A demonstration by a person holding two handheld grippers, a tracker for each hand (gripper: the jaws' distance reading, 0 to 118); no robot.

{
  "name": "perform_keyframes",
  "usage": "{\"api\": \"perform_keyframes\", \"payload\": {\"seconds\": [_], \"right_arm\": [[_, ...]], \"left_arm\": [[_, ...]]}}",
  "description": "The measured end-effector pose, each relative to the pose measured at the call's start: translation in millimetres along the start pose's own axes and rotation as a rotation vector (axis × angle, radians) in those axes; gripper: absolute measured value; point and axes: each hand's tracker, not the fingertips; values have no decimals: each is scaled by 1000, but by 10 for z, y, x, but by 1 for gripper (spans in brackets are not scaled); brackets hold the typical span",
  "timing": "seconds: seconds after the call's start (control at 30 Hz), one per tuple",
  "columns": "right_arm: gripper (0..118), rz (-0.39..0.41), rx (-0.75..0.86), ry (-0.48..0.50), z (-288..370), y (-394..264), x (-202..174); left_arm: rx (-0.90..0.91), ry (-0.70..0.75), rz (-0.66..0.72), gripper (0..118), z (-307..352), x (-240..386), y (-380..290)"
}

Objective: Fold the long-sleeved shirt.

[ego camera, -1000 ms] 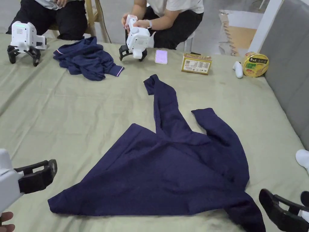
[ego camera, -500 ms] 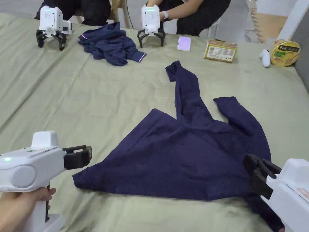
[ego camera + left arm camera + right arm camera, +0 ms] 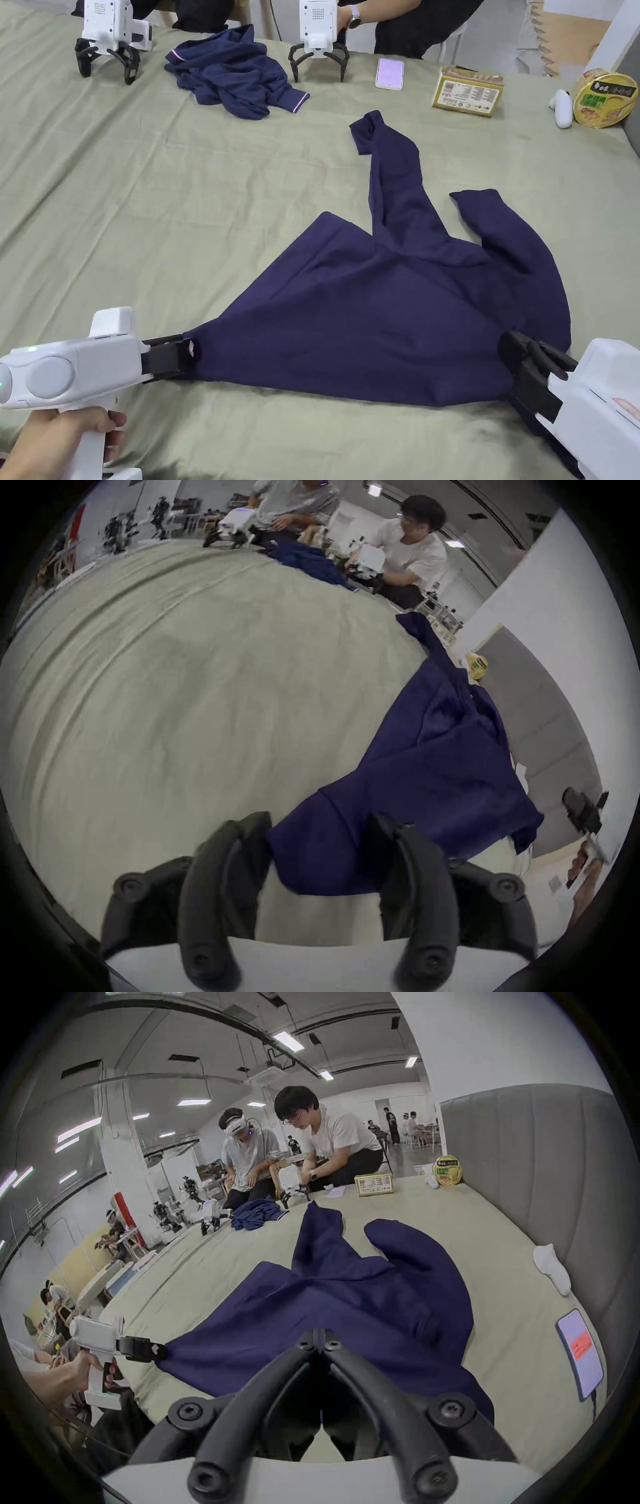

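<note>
Navy long-sleeved shirt [image 3: 375, 312] lies spread on the bed [image 3: 156, 206], body fanned wide toward the near edge, one sleeve stretched straight toward the far side, other sleeve curved along the right side. Left gripper [image 3: 178, 359] sits at the shirt's near-left corner; in the left gripper view its jaws stand apart with the corner of the fabric between them, so it is open around the corner, not clamped. Right gripper [image 3: 531, 369] is at the shirt's near-right corner; in the right gripper view its jaws meet at the tips over the navy cloth, closed, but can't tell if cloth is pinched between them. A hand [image 3: 56, 437] holds the left gripper's white handle.

Bed is covered with a pale green sheet, lightly creased. Grey padded headboard [image 3: 536, 1186] runs along the right side. At the far side: crumpled navy garment [image 3: 234, 78], two spare white grippers [image 3: 109, 34] standing on their jaws, one with a person's hand on it, a phone [image 3: 389, 74], a yellow box [image 3: 467, 95], a round yellow tub [image 3: 605, 99], a small white object beside it. White sock [image 3: 552, 1269] and a second phone [image 3: 580, 1352] lie near the headboard. Two people [image 3: 332, 1144] sit at the far edge. Room behind is a big open hall, white pillar, ceiling strip lights, more people farther back.
</note>
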Motion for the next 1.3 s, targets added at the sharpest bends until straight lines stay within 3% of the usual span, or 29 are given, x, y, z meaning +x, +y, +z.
{"api": "perform_keyframes", "payload": {"seconds": [0.07, 0.1, 0.27, 0.3, 0.33, 0.43, 0.47, 0.6, 0.67, 0.73, 0.83, 0.93, 1.03, 1.1, 1.13, 1.17, 1.2, 1.23, 1.27, 1.3], "right_arm": [[0, -8, -4, 6, -22, -7, 5], [0, -9, -8, 11, -48, 2, -30], [1, -9, -27, 20, -245, 91, -22], [14, -18, -36, 25, -326, 158, 8], [59, -26, -38, 32, -425, 238, 37], [97, 2, -112, 35, -900, 542, 122], [118, 20, -124, 27, -1022, 624, 149], [117, 5, -177, 23, -1971, 1129, 416], [117, 22, -246, 78, -2222, 1241, 504], [111, -37, -334, 135, -2582, 1370, 620], [87, -56, -403, 83, -2989, 1452, 751], [86, -74, -470, 4, -3259, 1402, 867], [74, -10, -567, -75, -3420, 1309, 904], [69, 114, -551, -80, -3439, 1261, 878], [64, 130, -550, -67, -3434, 1270, 865], [50, 115, -555, -88, -3391, 1245, 810], [35, 155, -561, -113, -3363, 1265, 803], [13, 186, -563, -114, -3348, 1273, 811], [0, 158, -565, -93, -3325, 1287, 851], [0, 99, -574, -39, -3302, 1268, 850]], "left_arm": [[-25, -27, 43, 25, -25, -33, 0], [-61, -28, 66, 21, -67, -27, -1], [-7, 65, -81, 17, -94, 184, -75], [-15, 71, -92, 17, -99, 189, -68], [-19, 75, -95, 17, -107, 203, -60], [-47, 88, -97, 17, -119, 258, -8], [-56, 92, -105, 18, -127, 268, -2], [-74, 97, -127, 18, -139, 290, 28], [-77, 99, -131, 18, -144, 296, 27], [-77, 100, -128, 18, -143, 309, 32], [-72, 94, -114, 18, -151, 290, 39], [-68, 84, -97, 18, -153, 266, 42], [-64, 80, -88, 18, -160, 251, 48], [-65, 79, -87, 18, -203, 153, 58], [-64, 81, -88, 18, -208, 146, 61], [-63, 82, -91, 18, -211, 140, 64], [-61, 83, -93, 18, -217, 132, 65], [-58, 83, -94, 18, -243, 111, 51], [-56, 82, -93, 18, -251, 93, 53], [-55, 79, -80, 18, -254, 71, 63]]}}
